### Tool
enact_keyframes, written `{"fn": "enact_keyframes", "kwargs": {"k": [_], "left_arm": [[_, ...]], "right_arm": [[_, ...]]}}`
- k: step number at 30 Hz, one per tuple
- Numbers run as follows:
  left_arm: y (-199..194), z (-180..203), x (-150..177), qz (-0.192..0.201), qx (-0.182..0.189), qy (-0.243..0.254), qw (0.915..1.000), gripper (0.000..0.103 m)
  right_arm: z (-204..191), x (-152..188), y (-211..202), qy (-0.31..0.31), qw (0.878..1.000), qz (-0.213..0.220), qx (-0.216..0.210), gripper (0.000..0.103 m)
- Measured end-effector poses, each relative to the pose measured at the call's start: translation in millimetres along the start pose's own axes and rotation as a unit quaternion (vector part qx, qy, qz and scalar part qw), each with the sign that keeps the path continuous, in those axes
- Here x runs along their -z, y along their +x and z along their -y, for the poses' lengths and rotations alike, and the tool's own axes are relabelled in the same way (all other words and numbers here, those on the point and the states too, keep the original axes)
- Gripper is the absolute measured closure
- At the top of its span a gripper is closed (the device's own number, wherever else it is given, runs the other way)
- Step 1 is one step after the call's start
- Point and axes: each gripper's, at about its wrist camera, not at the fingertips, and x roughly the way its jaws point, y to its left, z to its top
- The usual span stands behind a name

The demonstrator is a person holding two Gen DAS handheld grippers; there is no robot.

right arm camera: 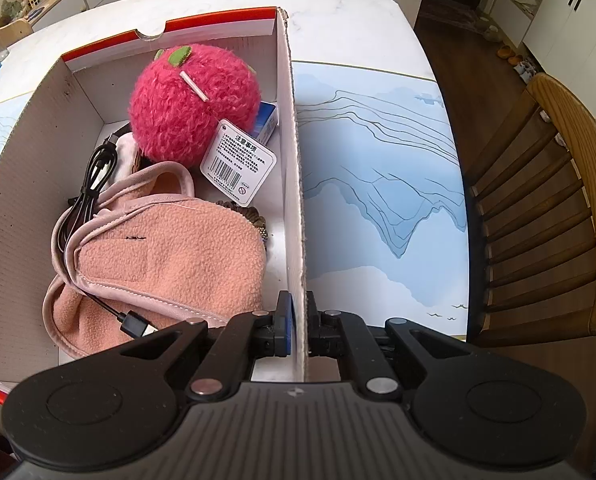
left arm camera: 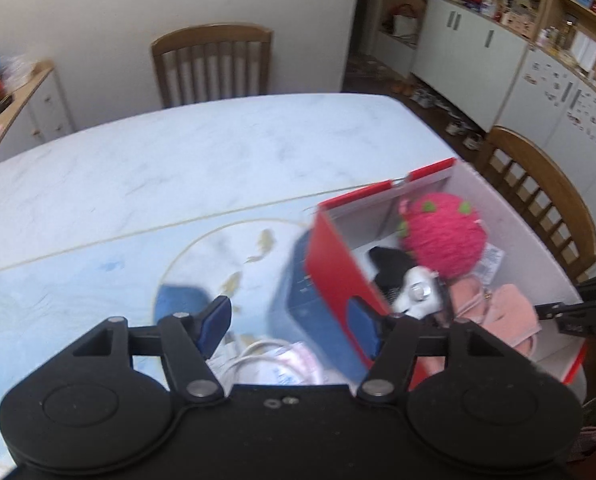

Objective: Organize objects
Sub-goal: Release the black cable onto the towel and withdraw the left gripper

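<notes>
Box [right arm camera: 293, 184]: red outside, white inside, open-topped, standing on the table [left arm camera: 201, 148] near its edge; a printed blue mat [right arm camera: 378, 184] lies under and beside it.
Right gripper [right arm camera: 298, 330]: jaws pinched tight on the box's right wall, one finger inside, one outside; it holds that wall and nothing else.
Left gripper [left arm camera: 291, 326]: jaws standing apart with nothing between the pads; it hangs over the table just left of the box, and its view is blurred.
Plush [right arm camera: 193, 104]: shaggy pink ball with green patches, at the far end of the box, a barcode tag [right arm camera: 239, 162] hanging from it toward the right wall.
Pouch [right arm camera: 169, 264]: pink fleece, filling the near half of the box, lying against the plush.
Cable [right arm camera: 93, 184]: black, coiled along the left wall and trailing over the pouch, its plug [right arm camera: 135, 326] near the right gripper's fingers.
Carton [right arm camera: 267, 118]: small, blue and white, wedged between plush and right wall.
Outside the box: a dark blue block [left arm camera: 293, 296] touches the red left wall; a white cord [left arm camera: 253, 356] and a pale packet [left arm camera: 293, 368] lie just below the left gripper.
Surroundings: wooden chairs [left arm camera: 211, 64] stand at the table's far side and right end; white cabinets [left arm camera: 470, 64] are well apart.
</notes>
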Motion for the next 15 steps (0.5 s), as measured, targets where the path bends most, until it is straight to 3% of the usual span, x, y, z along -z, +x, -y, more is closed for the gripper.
{"fn": "enact_keyframes", "kwargs": {"k": [4, 15], "left_arm": [[9, -15, 13, -0.017, -0.019, -0.010, 0.9996, 0.037], [55, -35, 43, -0.068, -0.068, -0.034, 0.9948, 0.015]], "right_arm": [[0, 0, 0, -0.001, 1.000, 0.000, 0.001, 0.098], [-1, -1, 1, -0.004, 1.000, -0.003, 0.005, 0.098]]}}
